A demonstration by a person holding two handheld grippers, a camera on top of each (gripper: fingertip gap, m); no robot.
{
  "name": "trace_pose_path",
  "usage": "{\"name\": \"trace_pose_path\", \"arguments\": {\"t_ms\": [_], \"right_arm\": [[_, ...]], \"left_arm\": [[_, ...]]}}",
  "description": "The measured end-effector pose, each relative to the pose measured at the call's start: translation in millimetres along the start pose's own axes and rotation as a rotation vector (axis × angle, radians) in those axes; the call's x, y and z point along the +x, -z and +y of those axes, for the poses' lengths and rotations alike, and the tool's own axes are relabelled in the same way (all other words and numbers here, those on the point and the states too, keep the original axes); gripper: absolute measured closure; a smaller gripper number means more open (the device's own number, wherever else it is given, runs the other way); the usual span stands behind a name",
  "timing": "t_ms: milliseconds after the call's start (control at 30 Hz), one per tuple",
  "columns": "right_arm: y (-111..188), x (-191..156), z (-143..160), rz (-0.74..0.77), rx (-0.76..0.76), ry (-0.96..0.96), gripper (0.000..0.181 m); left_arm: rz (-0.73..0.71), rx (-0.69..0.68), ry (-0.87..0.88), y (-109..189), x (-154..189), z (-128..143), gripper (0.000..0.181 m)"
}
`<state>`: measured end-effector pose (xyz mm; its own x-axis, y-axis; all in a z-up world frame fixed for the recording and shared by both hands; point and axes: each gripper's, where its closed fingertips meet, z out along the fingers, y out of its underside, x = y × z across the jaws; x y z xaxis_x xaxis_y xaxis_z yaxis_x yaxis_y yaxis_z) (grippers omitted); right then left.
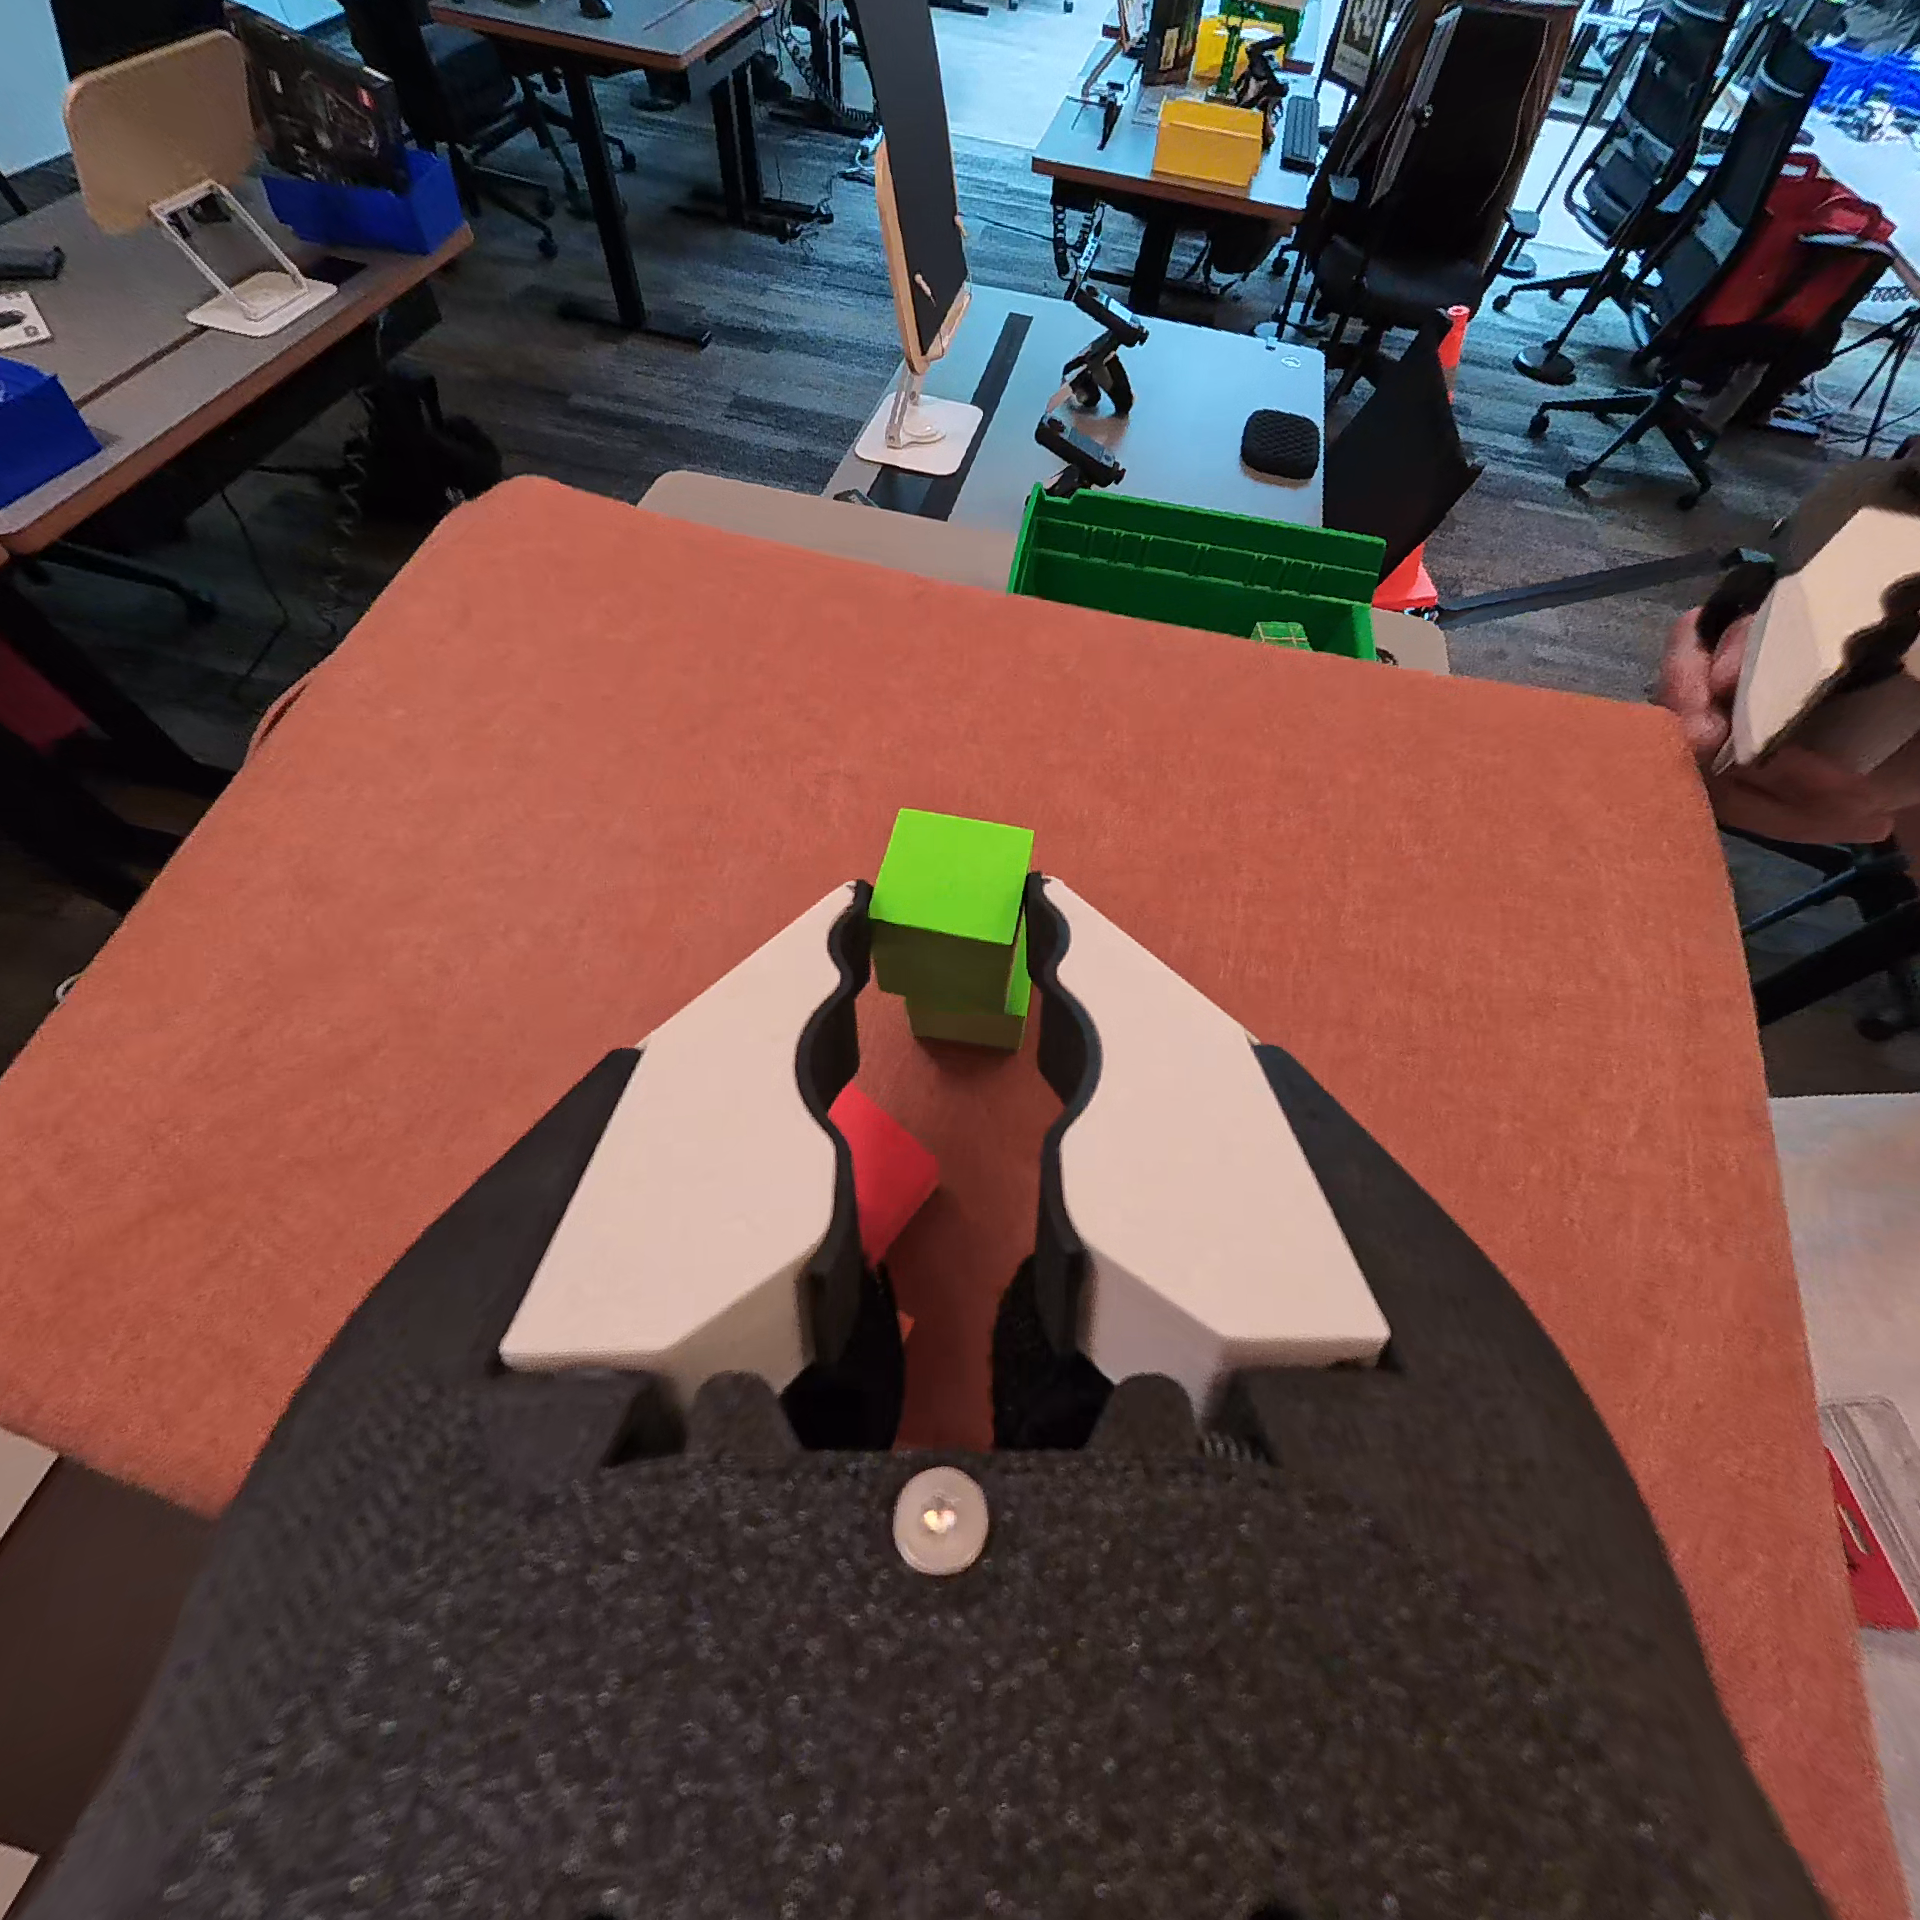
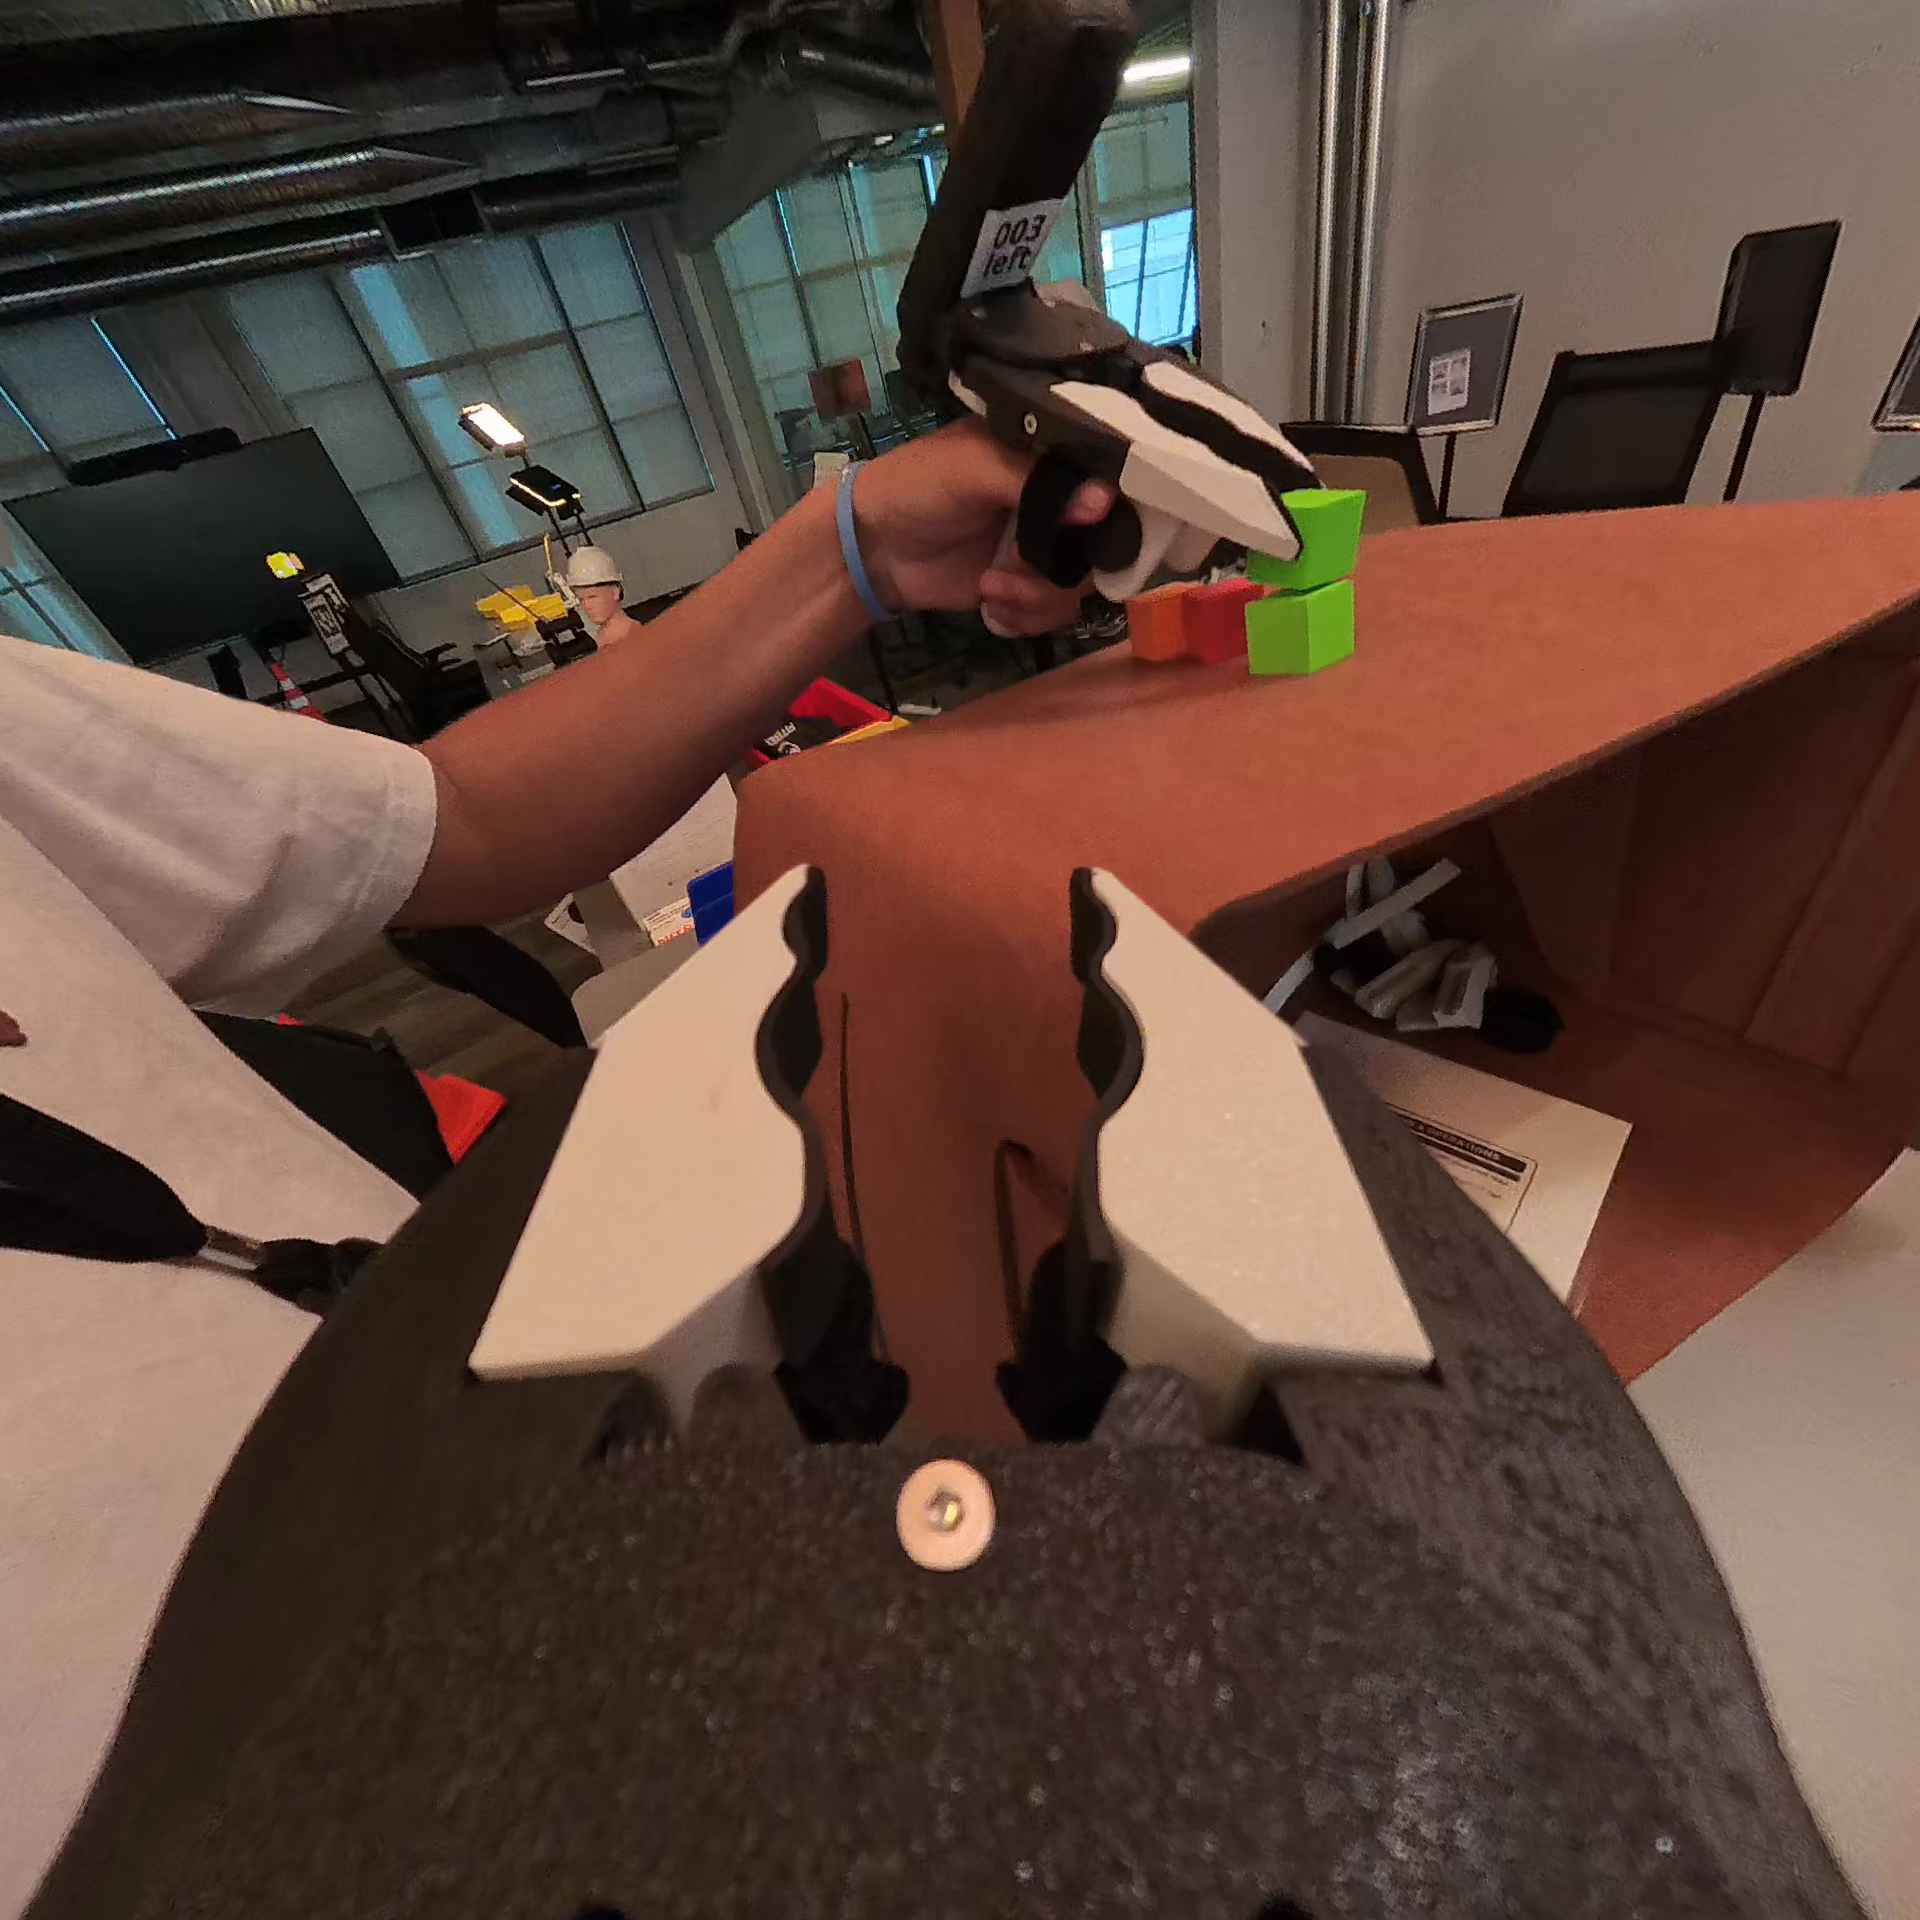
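My left gripper is shut on a bright green cube, with one fingertip on each side of it. That cube rests, slightly offset, on a second green cube on the rust-coloured cloth. A red cube lies partly hidden behind my left finger. The right wrist view shows the left gripper on the top green cube, the lower green cube, the red cube and an orange cube in a row. My right gripper is open and empty, below the table edge, facing the hanging cloth.
A green bin stands behind the far table edge. My right gripper shows off the table's right side. The person's arm reaches across from the left. Grey parts lie under the draped cloth. Desks and office chairs stand beyond.
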<state>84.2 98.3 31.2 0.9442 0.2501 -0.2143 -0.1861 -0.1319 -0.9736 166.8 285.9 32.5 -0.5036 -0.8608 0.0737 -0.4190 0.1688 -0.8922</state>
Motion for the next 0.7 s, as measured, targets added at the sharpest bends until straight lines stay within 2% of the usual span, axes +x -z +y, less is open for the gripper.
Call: {"name": "trace_pose_path", "arguments": {"t_ms": [700], "right_arm": [[-9, -7, 15, -0.02, -0.087, 0.048, 0.135]], "left_arm": [[-0.025, 0.001, -0.002, -3, 3, 4, 0.151]]}}
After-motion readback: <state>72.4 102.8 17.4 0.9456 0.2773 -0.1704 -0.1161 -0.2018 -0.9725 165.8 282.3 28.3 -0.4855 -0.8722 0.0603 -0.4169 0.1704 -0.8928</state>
